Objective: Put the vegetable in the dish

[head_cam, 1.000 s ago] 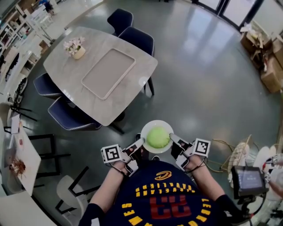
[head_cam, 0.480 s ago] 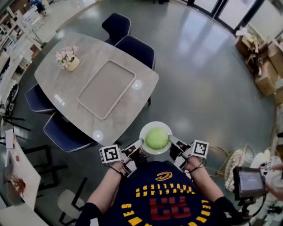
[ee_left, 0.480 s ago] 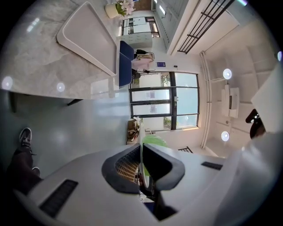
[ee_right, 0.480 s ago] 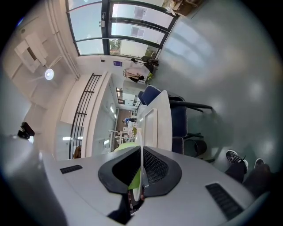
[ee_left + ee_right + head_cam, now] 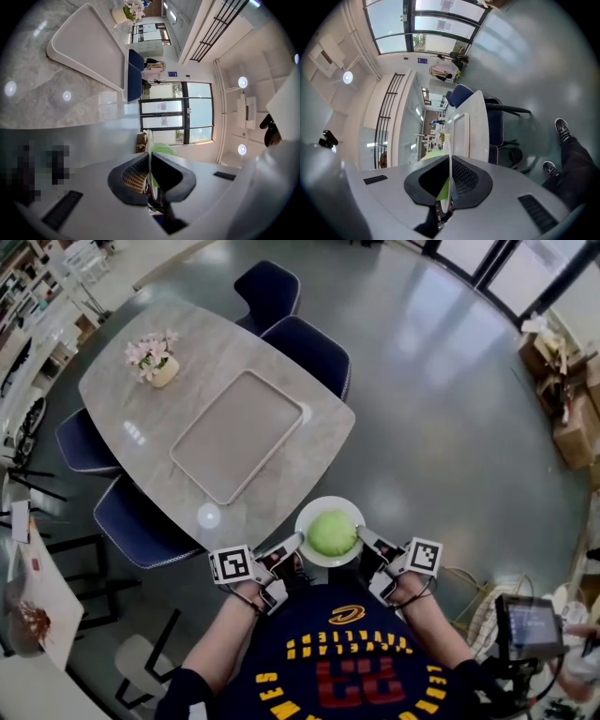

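A round green vegetable (image 5: 334, 532) lies in a white dish (image 5: 307, 513) held in the air close to the person's chest. My left gripper (image 5: 296, 542) is shut on the dish's left rim, and my right gripper (image 5: 363, 536) is shut on its right rim. In the left gripper view the dish rim (image 5: 149, 164) runs edge-on between the jaws, with the green vegetable (image 5: 161, 149) behind it. The right gripper view shows the dish rim (image 5: 450, 180) clamped the same way, beside the vegetable (image 5: 445, 188).
A marble table (image 5: 309, 460) stands just ahead of the dish, carrying a rectangular tray (image 5: 234, 435) and a flower pot (image 5: 157, 360). Dark blue chairs (image 5: 307, 346) surround it. Cardboard boxes (image 5: 570, 409) sit at the far right, a screen device (image 5: 528, 626) at the lower right.
The table has drawn closer and its near edge now lies just beyond the dish. Both grippers keep the same hold on the dish.
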Motion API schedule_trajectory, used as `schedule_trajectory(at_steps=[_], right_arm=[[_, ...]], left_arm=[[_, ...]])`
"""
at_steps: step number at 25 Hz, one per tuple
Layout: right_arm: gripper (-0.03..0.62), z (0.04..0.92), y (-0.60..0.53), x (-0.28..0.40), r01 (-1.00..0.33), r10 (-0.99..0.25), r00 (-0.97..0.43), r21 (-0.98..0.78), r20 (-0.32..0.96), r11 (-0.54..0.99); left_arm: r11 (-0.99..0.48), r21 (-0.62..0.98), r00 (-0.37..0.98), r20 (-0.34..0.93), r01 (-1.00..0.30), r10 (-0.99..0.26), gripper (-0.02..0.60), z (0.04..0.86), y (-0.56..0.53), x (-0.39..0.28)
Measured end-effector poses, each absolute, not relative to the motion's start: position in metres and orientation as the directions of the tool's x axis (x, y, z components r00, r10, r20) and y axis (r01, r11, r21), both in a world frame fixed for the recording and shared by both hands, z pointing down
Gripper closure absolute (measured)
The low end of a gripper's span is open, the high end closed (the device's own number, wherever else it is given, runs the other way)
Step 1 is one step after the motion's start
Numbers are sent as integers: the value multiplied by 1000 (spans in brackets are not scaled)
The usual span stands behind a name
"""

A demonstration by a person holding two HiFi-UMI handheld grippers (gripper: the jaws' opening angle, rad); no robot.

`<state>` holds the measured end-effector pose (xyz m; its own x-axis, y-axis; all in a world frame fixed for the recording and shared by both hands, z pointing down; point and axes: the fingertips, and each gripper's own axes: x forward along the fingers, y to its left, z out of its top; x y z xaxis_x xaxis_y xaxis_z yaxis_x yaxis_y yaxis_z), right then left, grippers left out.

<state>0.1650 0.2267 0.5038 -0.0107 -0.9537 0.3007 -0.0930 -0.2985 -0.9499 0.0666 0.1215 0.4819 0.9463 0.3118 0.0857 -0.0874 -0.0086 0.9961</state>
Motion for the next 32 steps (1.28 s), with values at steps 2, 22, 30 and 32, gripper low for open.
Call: schedule_trajectory(at_steps=[2,22,30,32], right_arm=[[573,509,214,179,-97,-955,-48,-953,292,-286],[574,513,77,291,-209,-818,-509,-961,267,-183],[574,532,38,265,-232,-718,-637,-958,279,-166],[574,537,23,260,-248,-705,-646,-954,291,-167]], left_arm=[[-10,995,957,97,-98,275,561,484,114,76],[-38,990,960,122,-136,-253,561,483,41,153],[26,986,909,159,-162,-385,561,500,24,123],[45,987,901,161,-156,-402,561,506,11,117]])
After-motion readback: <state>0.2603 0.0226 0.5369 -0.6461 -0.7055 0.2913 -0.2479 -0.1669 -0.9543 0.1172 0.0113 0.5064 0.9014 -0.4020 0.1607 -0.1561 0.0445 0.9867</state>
